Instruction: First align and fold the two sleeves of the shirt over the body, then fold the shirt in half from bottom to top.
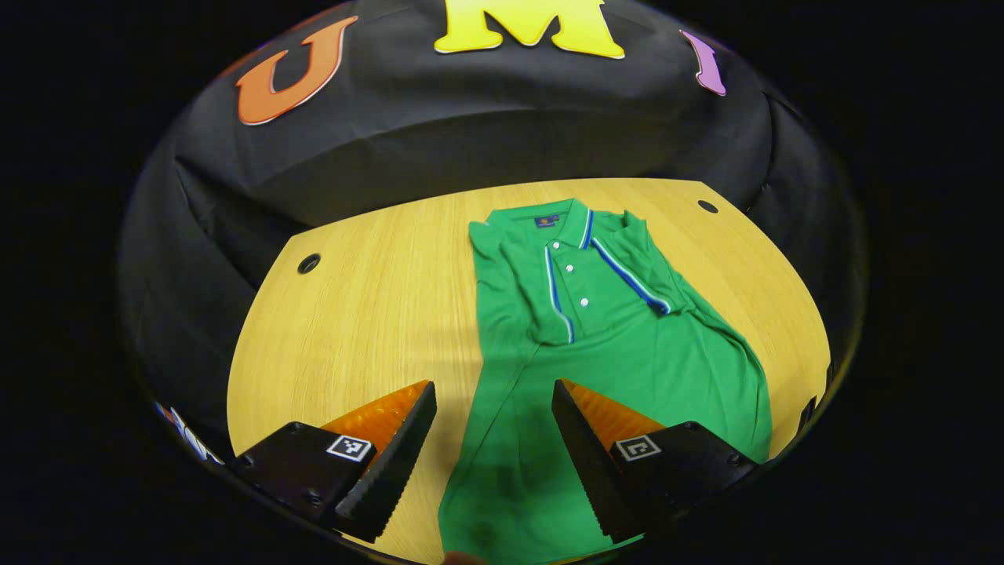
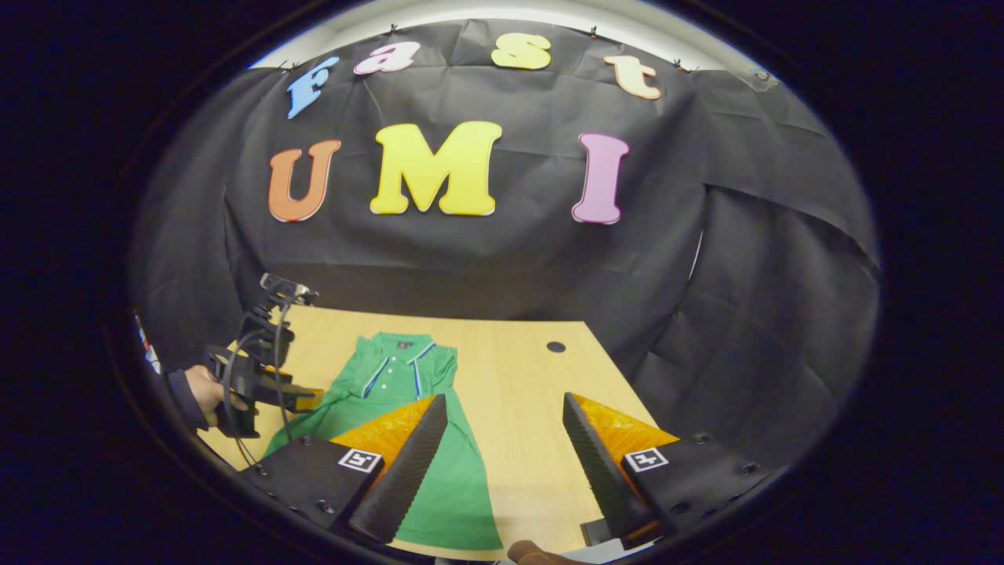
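A green polo shirt [image 1: 596, 345] with blue-and-white trim lies flat on the wooden table [image 1: 369, 314], collar away from me. Both sleeves are folded in over its chest. My left gripper [image 1: 494, 408] hangs open above the shirt's lower left hem, nothing between its fingers. In the right gripper view the same shirt [image 2: 392, 392] lies left of centre. My right gripper [image 2: 506, 420] is open over the shirt's right edge and the bare table [image 2: 525, 377]. The left gripper [image 2: 302, 399], held by a hand [image 2: 205, 392], shows at the shirt's far left side.
Black cloth walls close in the table on the back and both sides. Two round cable holes [image 1: 309, 263] [image 1: 707, 206] sit near the table's far corners. Bare wood lies on both sides of the shirt.
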A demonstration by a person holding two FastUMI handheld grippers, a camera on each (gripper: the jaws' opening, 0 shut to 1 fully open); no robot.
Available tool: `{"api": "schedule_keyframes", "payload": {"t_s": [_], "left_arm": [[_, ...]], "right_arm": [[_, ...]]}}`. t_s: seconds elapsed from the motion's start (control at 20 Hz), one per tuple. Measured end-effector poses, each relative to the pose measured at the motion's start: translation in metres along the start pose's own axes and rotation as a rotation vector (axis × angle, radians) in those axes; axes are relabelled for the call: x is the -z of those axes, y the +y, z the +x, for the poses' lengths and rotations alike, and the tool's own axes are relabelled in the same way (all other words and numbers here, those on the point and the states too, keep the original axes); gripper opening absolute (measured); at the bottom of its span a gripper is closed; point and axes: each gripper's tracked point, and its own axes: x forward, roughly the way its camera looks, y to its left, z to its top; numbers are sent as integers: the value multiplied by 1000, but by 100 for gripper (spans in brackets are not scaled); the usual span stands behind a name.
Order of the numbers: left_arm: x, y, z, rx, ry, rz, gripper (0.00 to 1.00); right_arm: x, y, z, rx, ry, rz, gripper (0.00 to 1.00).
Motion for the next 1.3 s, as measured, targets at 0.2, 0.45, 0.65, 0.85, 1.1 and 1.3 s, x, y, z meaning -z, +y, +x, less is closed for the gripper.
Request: {"api": "schedule_keyframes", "payload": {"t_s": [0.2, 0.45, 0.65, 0.85, 1.1, 1.3], "left_arm": [[55, 23, -22, -39, 61, -43, 96], [127, 34, -42, -45, 186, -80, 97], [166, 37, -62, -54, 267, -96, 97], [186, 37, -84, -43, 341, -136, 96], [208, 33, -95, -2, 446, -178, 96], [218, 25, -102, 42, 540, -188, 90]], "right_arm": [[68, 7, 19, -55, 137, -38, 96], [148, 17, 26, -116, 304, -88, 96], [201, 16, 27, -119, 448, -67, 96], [241, 16, 21, -109, 592, -31, 96], [260, 10, 14, -91, 701, -18, 95], [284, 15, 8, -76, 853, 7, 96]]}}
